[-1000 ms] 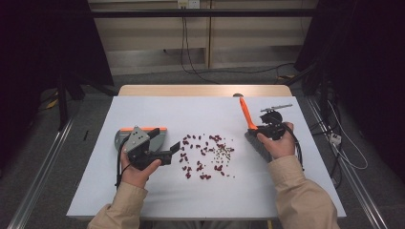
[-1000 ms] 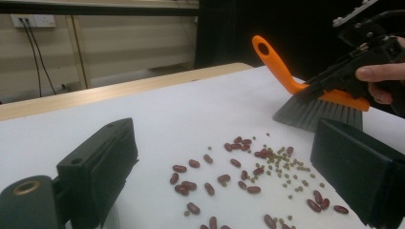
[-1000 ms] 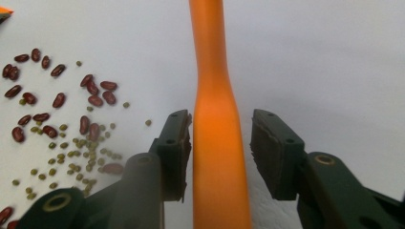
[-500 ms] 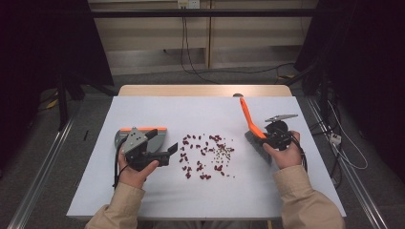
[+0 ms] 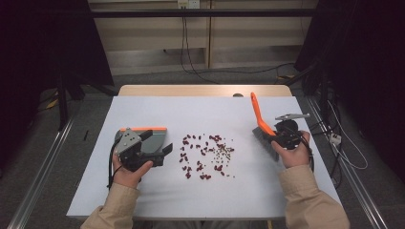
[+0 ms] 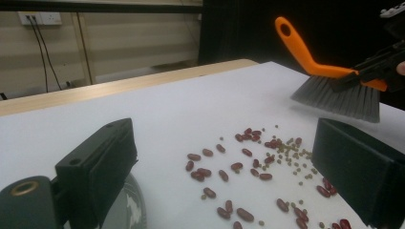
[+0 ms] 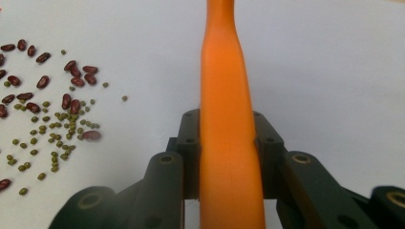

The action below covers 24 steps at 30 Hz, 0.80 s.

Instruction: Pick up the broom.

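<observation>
High view: the right gripper (image 5: 277,140) is seen at the right side of the white table (image 5: 143,200), its jaws pressed against both sides of the orange handle of the brush (image 5: 261,125), which is held between them. Its jaws have just been closing on that handle. The grey bristles hang beside the scattered beans (image 5: 206,155) (red ones and small green ones), just apart from them. In the right gripper view the handle (image 7: 228,124) is clamped squarely between the two black pads and runs straight away from the camera. The left gripper (image 5: 162,151) is held over the grey dustpan (image 5: 154,138) with the orange edge, left of the beans; in the left gripper view its jaws stand wide apart, nothing between them.
</observation>
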{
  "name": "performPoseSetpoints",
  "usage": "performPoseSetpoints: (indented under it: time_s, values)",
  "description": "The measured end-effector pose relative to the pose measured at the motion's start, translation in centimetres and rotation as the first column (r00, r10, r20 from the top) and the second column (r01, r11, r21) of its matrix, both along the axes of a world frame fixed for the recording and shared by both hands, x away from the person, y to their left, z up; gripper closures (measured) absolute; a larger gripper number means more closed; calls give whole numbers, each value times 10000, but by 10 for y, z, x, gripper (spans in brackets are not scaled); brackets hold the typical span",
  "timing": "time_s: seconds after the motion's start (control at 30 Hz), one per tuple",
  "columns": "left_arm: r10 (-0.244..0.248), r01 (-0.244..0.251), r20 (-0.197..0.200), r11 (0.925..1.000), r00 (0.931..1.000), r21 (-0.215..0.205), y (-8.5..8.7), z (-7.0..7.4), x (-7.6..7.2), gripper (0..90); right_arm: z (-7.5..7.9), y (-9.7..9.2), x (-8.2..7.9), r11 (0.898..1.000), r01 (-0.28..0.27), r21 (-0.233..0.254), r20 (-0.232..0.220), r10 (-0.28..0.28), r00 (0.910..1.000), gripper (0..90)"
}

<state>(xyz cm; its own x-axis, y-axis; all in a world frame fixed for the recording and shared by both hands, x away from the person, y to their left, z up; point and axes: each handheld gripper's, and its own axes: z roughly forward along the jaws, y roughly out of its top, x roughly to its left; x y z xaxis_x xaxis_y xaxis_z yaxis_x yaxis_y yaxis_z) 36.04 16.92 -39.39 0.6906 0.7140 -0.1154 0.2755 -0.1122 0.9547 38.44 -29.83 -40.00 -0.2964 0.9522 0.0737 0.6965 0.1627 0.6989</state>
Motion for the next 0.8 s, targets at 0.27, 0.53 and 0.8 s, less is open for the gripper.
performPoseSetpoints:
  time_s: [0.27, 0.53, 0.8]
  values:
    - [-235, 234, -56, 9997, 9997, -55, 5, -1, 2, 62, 7, -22, -6, 9987, 502, 11, 568, -502, 9971, 714]
    - [-557, 557, -163, 9984, 9983, 24, 11, -3, 3, 48, 2, -47, -14, 9941, 1080, 58, 1004, -1080, 9891, 714]
    - [-608, 610, -215, 9981, 9979, 83, 16, -3, 2, 44, -5, -59, -21, 9893, 1425, -299, 1231, -1378, 9828, 714]
